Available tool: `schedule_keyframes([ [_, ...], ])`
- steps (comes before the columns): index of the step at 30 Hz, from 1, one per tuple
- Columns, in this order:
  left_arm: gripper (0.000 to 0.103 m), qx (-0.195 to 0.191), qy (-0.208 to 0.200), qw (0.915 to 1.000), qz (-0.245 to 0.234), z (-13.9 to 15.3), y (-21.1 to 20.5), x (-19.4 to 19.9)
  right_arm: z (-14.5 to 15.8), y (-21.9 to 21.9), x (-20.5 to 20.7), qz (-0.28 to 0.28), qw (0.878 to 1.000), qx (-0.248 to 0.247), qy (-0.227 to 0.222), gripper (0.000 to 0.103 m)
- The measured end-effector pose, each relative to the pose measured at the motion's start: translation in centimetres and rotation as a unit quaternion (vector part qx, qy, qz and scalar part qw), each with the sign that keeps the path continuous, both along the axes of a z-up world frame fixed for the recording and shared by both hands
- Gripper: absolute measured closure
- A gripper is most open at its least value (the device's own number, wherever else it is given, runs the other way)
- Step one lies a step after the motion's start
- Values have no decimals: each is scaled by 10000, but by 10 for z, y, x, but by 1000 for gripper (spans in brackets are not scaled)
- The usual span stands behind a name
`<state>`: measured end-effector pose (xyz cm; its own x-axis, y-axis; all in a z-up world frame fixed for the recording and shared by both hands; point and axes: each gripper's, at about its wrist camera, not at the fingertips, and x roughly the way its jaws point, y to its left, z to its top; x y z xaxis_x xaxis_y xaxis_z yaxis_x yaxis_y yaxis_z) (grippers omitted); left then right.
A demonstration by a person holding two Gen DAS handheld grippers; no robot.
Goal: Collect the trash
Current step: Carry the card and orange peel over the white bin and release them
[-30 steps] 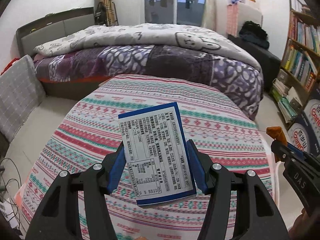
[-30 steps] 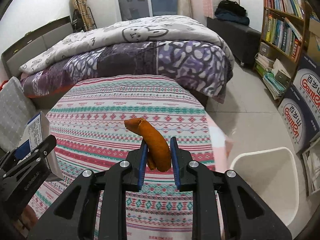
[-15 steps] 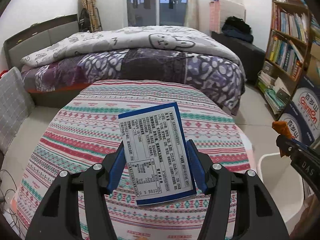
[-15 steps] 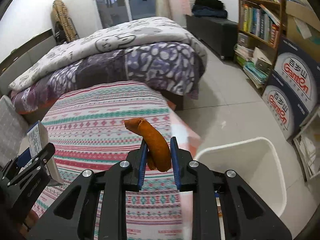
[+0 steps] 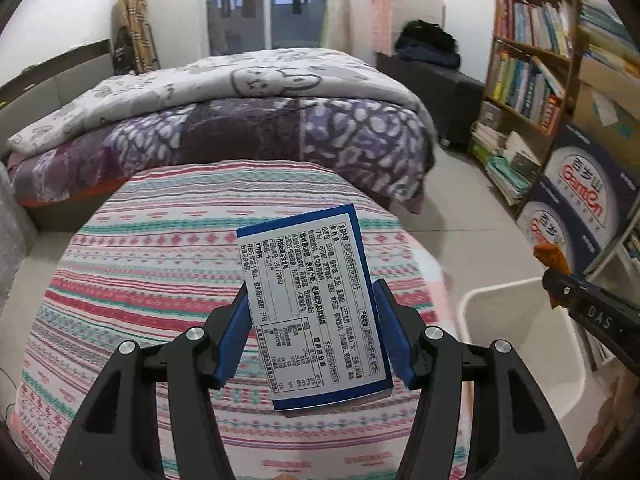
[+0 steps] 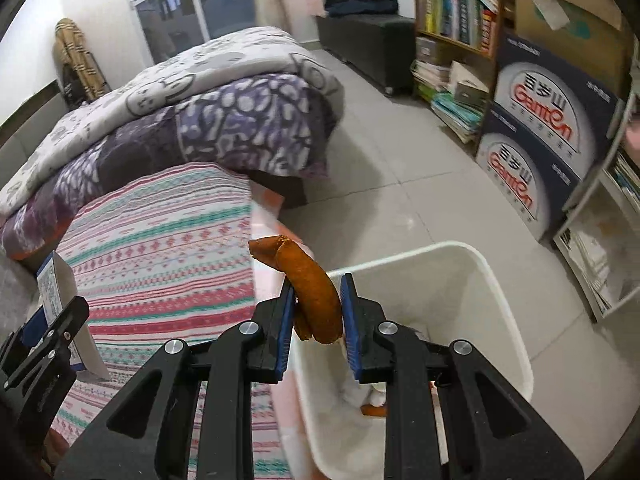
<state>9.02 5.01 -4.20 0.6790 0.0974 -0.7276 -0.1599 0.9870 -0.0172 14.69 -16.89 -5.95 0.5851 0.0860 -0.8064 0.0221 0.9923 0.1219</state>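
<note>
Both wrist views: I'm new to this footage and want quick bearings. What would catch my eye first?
In the left wrist view, the left gripper clamps a blue-edged box printed with black text, held over the striped tablecloth. In the right wrist view, the right gripper pinches an orange peel above the white bin on the tiled floor, beside the table. Behind both lies a bed with a purple patterned quilt.

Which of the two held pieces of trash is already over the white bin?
The orange peel in the right gripper; it hangs above the bin. The blue box in the left gripper is above the striped table.
</note>
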Motion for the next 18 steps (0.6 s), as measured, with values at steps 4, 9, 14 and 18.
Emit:
schedule_keyframes([
  [4, 45, -68, 38, 9996, -264, -2, -23, 3, -6, -19, -2, -197, 9997, -7, 155, 76],
  [9, 45, -151, 115, 9982, -561, -7, -52, 6, -10, -48, -7, -589, 9980, 15, 218, 46],
  [14, 45, -261, 211, 9961, -812, -11, -75, 10, -5, -79, -13, -1008, 9949, 9, 99, 20],
  [18, 45, -315, 258, 9939, -1028, -13, -95, 12, -3, -102, -18, -1341, 9910, 46, 31, 9],
])
